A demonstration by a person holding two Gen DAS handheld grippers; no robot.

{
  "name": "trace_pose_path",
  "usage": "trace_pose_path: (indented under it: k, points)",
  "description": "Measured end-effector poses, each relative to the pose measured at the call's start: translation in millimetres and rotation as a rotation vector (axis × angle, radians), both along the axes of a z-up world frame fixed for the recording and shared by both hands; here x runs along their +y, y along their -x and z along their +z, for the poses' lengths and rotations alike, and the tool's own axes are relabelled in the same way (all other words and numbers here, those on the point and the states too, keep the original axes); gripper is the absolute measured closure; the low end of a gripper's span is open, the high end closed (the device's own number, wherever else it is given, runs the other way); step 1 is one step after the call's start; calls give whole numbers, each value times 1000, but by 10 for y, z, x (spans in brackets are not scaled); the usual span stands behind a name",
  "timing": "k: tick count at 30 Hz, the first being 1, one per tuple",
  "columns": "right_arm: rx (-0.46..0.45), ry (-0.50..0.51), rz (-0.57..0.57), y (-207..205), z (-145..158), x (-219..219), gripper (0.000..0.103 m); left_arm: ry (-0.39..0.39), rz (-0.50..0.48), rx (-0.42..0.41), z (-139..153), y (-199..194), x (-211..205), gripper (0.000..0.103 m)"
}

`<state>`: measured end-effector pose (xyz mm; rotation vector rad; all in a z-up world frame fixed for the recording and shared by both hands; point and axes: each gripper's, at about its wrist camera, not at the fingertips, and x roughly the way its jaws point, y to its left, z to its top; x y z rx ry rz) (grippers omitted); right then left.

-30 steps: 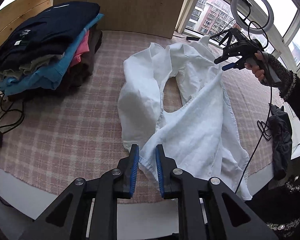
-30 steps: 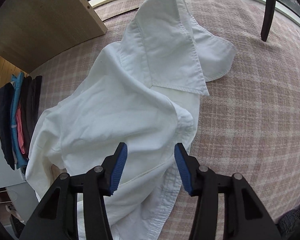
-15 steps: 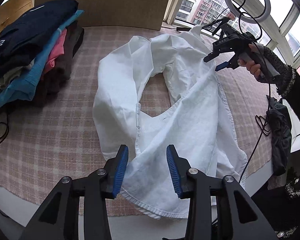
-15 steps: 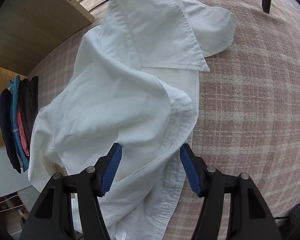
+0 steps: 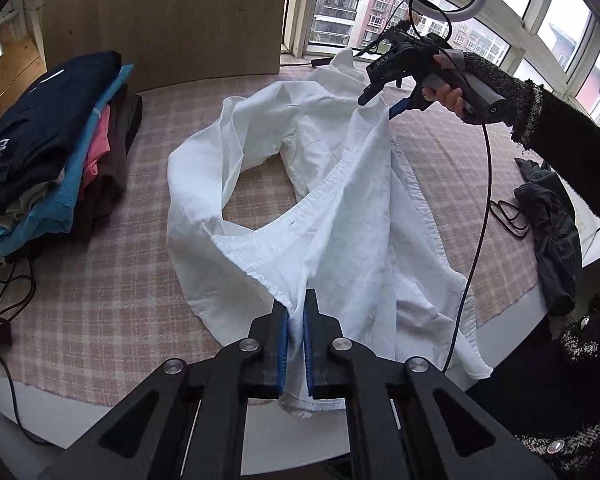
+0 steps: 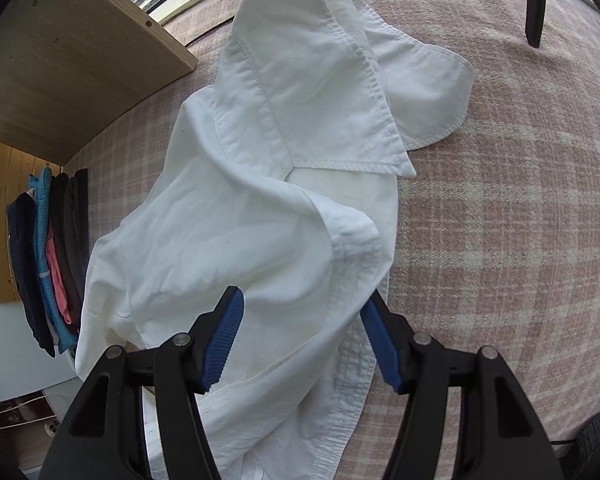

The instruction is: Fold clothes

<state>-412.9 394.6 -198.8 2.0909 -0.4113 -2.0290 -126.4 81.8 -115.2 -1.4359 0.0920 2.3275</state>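
1. The shirt is white, crumpled, collar spread, lying on a pink plaid cloth; a sleeve loops round a bare patch.
2. The left gripper is clamped on the shirt's near hem; the right gripper stands spread over a raised fold near the collar, its blue pads beside the fabric.
3. The hem below the left pads hangs off the edge; whether the right pads touch fabric is unclear; folded clothes sit stacked to the left.

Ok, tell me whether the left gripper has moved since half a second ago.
Yes. The left gripper has closed on the white shirt hem and swung right: the clothes pile sits further left in its view.
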Motion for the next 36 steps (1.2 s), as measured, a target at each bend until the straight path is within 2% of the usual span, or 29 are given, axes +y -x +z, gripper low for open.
trace_pose_path:
  k: [4, 6, 7, 8, 10, 16, 19, 23, 25, 27, 29, 31, 33, 36]
  points:
    - [-17, 1, -26, -11, -111, 13, 45, -22, -22, 5, -6, -35, 50, 100]
    - [16, -12, -17, -54, -28, 30, 68, -31, -42, 16, 5, -77, 105, 101]
    - [28, -17, -1, -74, 21, 32, 88, -36, -54, 22, 9, -99, 127, 101]
    - [49, -16, 12, -90, 92, 33, 93, -42, -66, 30, 12, -123, 146, 101]
    - [95, -6, 34, -120, 249, 33, 95, -48, -77, 40, -8, -140, 154, 101]
    - [187, 9, 73, -134, 579, -11, 97, -40, -25, 47, -69, -69, -50, 102]
    - [214, 31, 80, 68, 523, -116, 97, -14, 0, 69, -57, -63, -189, 102]
    - [243, 62, 103, 156, 598, -406, 98, -11, 88, 83, -55, -14, -530, 102]
    - [268, 110, 117, 209, 662, -630, 98, -1, 122, 82, -97, 9, -695, 101]
    - [281, 132, 166, 288, 576, -967, 98, 20, 146, 60, -207, 57, -810, 101]
    - [259, 108, 230, 299, 533, -1121, 89, 38, 170, 24, -357, 117, -875, 100]
    - [220, 99, 263, 262, 552, -1109, 86, 42, 204, -14, -469, 148, -943, 95]
    - [229, 155, 255, 173, 707, -891, 85, 35, 237, -27, -497, 107, -1023, 95]
    - [284, 189, 217, -2, 1051, -357, 71, 39, 273, -19, -378, -90, -1136, 95]
